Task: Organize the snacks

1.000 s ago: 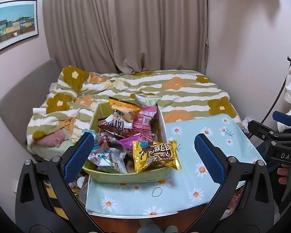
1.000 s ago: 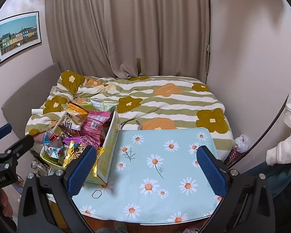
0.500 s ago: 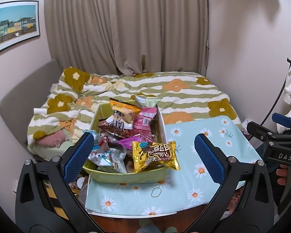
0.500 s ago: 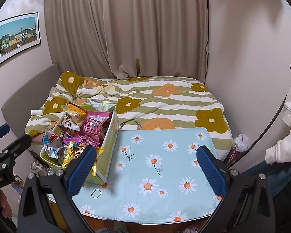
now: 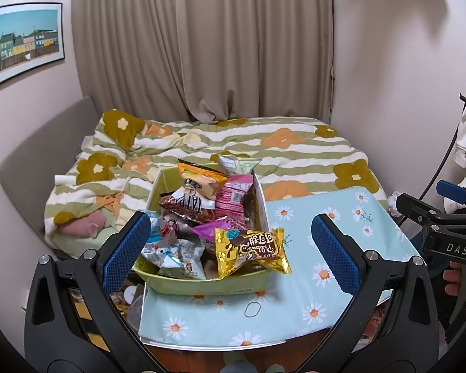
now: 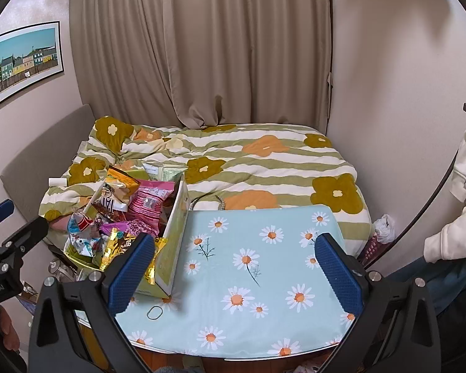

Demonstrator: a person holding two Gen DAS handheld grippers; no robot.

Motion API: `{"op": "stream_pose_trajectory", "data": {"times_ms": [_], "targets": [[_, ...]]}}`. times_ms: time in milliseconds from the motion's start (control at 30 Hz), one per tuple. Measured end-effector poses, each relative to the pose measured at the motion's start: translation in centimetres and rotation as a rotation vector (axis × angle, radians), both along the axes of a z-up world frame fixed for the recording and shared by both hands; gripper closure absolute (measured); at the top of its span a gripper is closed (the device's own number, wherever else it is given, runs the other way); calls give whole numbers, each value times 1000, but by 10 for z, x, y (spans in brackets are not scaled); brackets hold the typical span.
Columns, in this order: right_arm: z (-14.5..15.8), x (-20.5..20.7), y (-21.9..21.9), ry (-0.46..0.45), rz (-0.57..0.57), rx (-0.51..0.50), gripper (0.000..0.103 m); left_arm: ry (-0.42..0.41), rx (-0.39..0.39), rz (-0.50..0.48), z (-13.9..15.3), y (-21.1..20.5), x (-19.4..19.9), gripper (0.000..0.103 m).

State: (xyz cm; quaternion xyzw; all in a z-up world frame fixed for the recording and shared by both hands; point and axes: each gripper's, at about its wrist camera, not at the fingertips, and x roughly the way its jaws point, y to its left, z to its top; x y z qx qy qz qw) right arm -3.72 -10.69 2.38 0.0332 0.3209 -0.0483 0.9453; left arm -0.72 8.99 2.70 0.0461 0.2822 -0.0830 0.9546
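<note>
A yellow-green box (image 5: 202,284) full of snack packets stands at the left of a table with a daisy-print cloth (image 5: 295,304). A gold chocolate packet (image 5: 251,250) hangs over its front right rim; an orange bag (image 5: 198,178) and a pink packet (image 5: 234,194) lie at the back. My left gripper (image 5: 230,251) is open and empty, held above and in front of the box. My right gripper (image 6: 233,273) is open and empty over the cloth, right of the box (image 6: 171,248). The gold packet (image 6: 118,245) also shows there.
A black rubber band (image 5: 252,310) lies on the cloth in front of the box. A bed with a striped flower quilt (image 6: 264,161) lies behind the table. Walls and a curtain close in behind. A white garment (image 6: 463,186) hangs at right.
Both views have shifted very slightly; the scene sits a touch higher in the frames. Nothing was grasped or released.
</note>
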Motion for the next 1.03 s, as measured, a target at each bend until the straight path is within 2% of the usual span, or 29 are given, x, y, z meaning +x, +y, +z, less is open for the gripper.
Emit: {"op": "stream_pose_trajectory", "data": {"times_ms": [567, 1033], "targets": [[1, 2, 5, -6, -10, -3, 1, -9, -10, 1, 1, 3, -3, 0], [2, -5, 13, -26, -5, 2, 1, -67, 7, 44, 6, 7, -15, 0]]}}
